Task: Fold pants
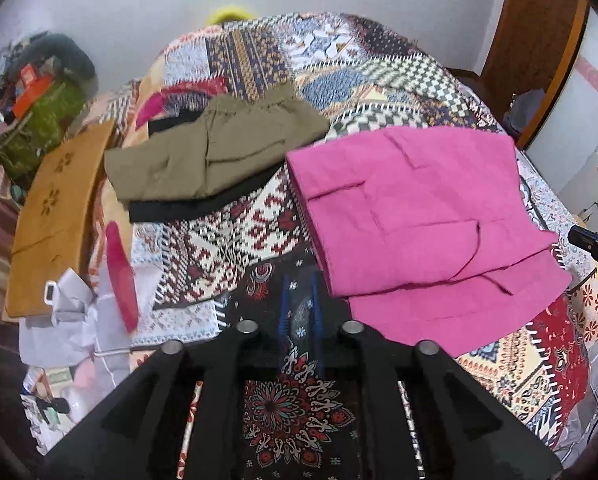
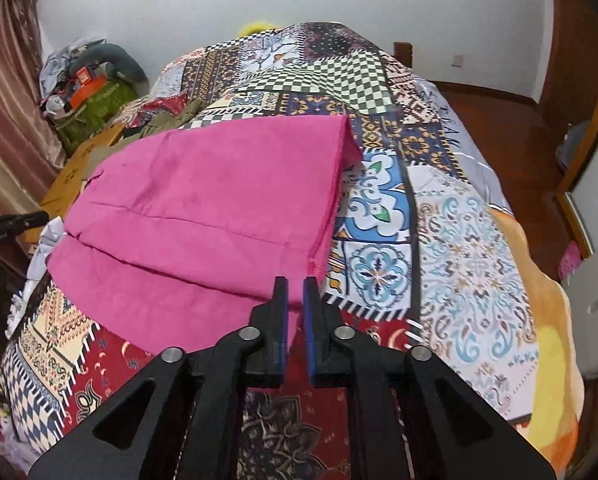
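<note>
Pink pants (image 1: 419, 224) lie folded on the patterned bedspread (image 1: 235, 248), also in the right wrist view (image 2: 203, 216). My left gripper (image 1: 301, 280) hangs above the bedspread just left of the pants' near corner; its blue-padded fingers blur in motion, a small gap between them, nothing held. My right gripper (image 2: 295, 282) hovers over the pants' near right corner, jaws a narrow gap apart, empty. The right gripper's tip shows at the far right of the left wrist view (image 1: 591, 240).
Folded olive pants (image 1: 211, 152) lie on a black garment (image 1: 203, 204) at the bed's left. A wooden board (image 1: 55, 216), a red hanger (image 1: 121, 276) and white cloth (image 1: 67, 320) sit at the left edge. Clutter (image 1: 31, 108) stands by the wall.
</note>
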A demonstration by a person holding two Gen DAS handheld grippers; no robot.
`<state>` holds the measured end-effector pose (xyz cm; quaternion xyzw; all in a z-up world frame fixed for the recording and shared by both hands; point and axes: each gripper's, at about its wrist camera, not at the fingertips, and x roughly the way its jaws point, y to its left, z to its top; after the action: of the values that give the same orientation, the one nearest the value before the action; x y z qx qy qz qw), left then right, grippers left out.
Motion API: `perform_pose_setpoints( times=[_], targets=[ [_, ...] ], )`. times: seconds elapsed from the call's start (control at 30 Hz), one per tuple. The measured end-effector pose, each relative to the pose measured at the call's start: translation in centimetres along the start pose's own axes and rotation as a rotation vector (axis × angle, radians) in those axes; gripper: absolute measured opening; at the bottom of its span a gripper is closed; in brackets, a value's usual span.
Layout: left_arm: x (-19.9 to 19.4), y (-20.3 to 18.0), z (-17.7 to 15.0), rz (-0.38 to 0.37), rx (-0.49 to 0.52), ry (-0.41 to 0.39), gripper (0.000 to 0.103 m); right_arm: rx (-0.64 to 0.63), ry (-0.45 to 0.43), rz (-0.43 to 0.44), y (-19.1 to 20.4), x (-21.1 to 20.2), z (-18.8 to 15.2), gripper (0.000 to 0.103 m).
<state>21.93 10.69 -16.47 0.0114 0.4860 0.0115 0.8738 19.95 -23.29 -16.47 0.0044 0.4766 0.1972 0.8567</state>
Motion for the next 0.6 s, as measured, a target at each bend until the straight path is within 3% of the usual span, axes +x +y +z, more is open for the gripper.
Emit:
perform_pose_setpoints(
  times=[0.03,0.13,0.27,0.4,0.6],
  targets=[
    [-0.5,-0.4,0.2,0.010,0.014,-0.020,0.027,-0.002,-0.009,-0.012,0.0,-0.4,0.1,0.016],
    [-1.5,-1.7,0.7,0.028,0.061,-0.072,0.056,-0.033,-0.059,-0.024,0.7,-1.7,0.4,0.041],
    [-1.8,-4.2,1.1,0.007,0.136,-0.090,0.075,-0.089,-0.118,-0.017,2.4,-3.1,1.1,0.048],
    [-0.4,-6.6,0.8,-0.008,0.217,-0.052,0.081,-0.114,-0.130,0.030,4.0,-2.8,1.9,0.062],
    [2.9,-9.6,-0.2,0.017,0.321,0.029,0.081,-0.166,-0.091,0.061,6.0,-0.4,1.7,0.062]
  ],
)
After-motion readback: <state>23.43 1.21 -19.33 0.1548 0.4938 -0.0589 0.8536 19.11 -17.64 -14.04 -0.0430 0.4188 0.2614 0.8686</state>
